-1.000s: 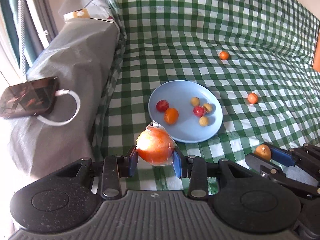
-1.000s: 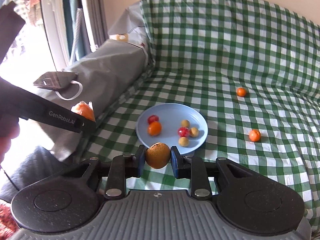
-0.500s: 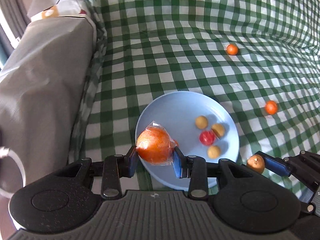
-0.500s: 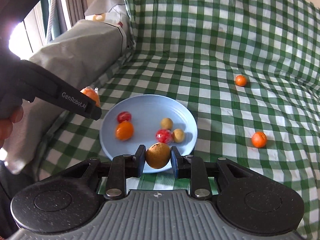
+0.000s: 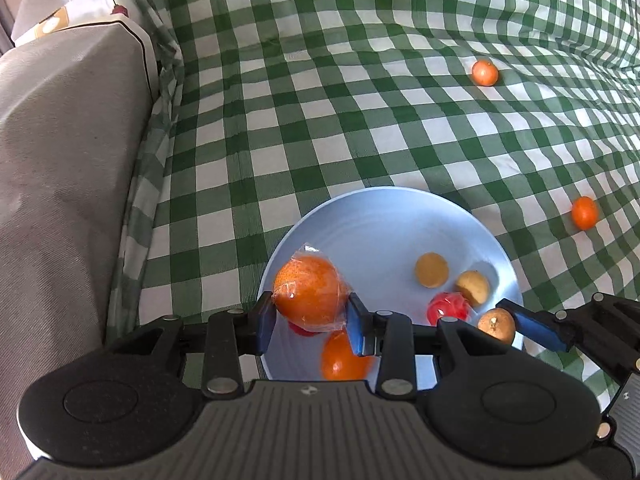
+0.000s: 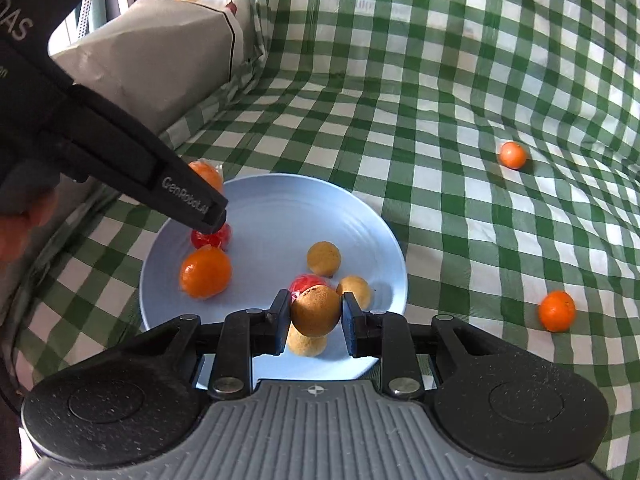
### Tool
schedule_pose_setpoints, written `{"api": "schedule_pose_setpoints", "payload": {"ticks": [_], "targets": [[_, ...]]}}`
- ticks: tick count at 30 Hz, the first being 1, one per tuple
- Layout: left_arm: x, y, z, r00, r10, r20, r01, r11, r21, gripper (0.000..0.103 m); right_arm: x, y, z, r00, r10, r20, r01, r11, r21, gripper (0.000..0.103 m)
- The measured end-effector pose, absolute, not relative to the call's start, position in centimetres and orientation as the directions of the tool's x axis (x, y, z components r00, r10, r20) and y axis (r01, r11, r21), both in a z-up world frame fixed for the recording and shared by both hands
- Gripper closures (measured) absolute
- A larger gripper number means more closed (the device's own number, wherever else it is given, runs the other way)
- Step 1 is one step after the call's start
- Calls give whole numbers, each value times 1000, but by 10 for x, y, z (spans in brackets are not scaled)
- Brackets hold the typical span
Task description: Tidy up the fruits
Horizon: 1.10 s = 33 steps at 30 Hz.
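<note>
While over blue plate (image 5: 384,220), left gripper (image 5: 311,322) fingers, just widening, flank wrapped orange (image 5: 310,298); right gripper (image 6: 315,322) clamps brown fruit (image 6: 315,311).

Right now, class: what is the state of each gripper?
Left gripper: jaws just opening; wrapped orange between them.
Right gripper: closed on brown fruit.

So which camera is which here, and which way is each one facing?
Left wrist: sits behind the left claw, looking steeply down at the blue plate; its fingers flank a wrapped orange, jaws just opening. The right claw enters from the lower right.
Right wrist: sits behind the right claw, angled down at the plate; it pinches a brown fruit. The left claw and a hand show on the left.
Shared: plate, checked cloth, two loose tangerines.
</note>
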<state>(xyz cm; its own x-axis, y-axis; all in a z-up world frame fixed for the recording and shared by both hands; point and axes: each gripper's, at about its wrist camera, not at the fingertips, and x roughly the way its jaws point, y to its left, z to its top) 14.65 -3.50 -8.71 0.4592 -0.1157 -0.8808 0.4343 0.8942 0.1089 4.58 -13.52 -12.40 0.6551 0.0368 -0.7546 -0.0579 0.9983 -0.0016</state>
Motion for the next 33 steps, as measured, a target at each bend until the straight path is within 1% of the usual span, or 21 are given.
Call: {"api": "schedule_pose_setpoints", "payload": {"ticks": [1, 2, 3, 4, 5, 6, 7, 8, 9, 11, 16, 20, 23, 26, 33], "targets": [[147, -34, -86, 462, -125, -878, 436, 894, 101, 50, 47, -135, -125, 657, 38, -753, -60, 998, -2, 75], [146, -33, -83, 465, -137, -874, 440, 893, 94, 27, 48, -136, -126, 660, 43, -750, -62, 998, 3, 71], [143, -30, -77, 479, -154, -864, 442, 893, 86, 6, 50, -136, -126, 661, 49, -749, -63, 998, 9, 52], [137, -26, -69, 507, -166, -846, 436, 896, 86, 0, 50, -136, -125, 660, 50, -750, -63, 998, 11, 42], [131, -22, -60, 539, -176, -824, 426, 900, 87, 0, 49, -137, -122, 662, 46, -748, -60, 998, 8, 30], [123, -17, -52, 558, -188, -808, 429, 899, 86, 0, 46, -137, -118, 667, 38, -744, -56, 998, 0, 26], [115, -13, -45, 561, -191, -806, 434, 896, 90, 0, 42, -137, -113, 671, 35, -741, -59, 998, -6, 25], [105, -8, -39, 563, -185, -805, 433, 896, 97, 0, 35, -137, -107, 671, 39, -740, -65, 998, -7, 22], [96, -2, -34, 568, -181, -803, 426, 899, 99, 0, 27, -138, -102, 670, 42, -742, -66, 998, -2, 16], [75, 10, -25, 574, -168, -801, 406, 908, 101, 0, 9, -138, -92, 663, 47, -747, -58, 998, 10, 12], [21, 38, -12, 560, -94, -823, 340, 932, 125, 0, -44, -134, -66, 650, 53, -758, -37, 999, 38, 9], [-19, 56, -2, 557, -55, -828, 293, 947, 135, 0, -83, -127, -41, 678, 50, -733, -13, 998, 55, 6], [-45, 63, -1, 555, -56, -830, 289, 949, 129, 0, -108, -119, -27, 709, 54, -703, -11, 998, 66, 4], [-65, 64, 3, 559, -60, -827, 299, 945, 134, 0, -128, -110, -18, 739, 39, -673, -12, 999, 46, 3], [-95, 66, 23, 627, -83, -775, 313, 938, 152, 0, -162, -99, 0, 784, 33, -620, -30, 999, 16, 3]]}}
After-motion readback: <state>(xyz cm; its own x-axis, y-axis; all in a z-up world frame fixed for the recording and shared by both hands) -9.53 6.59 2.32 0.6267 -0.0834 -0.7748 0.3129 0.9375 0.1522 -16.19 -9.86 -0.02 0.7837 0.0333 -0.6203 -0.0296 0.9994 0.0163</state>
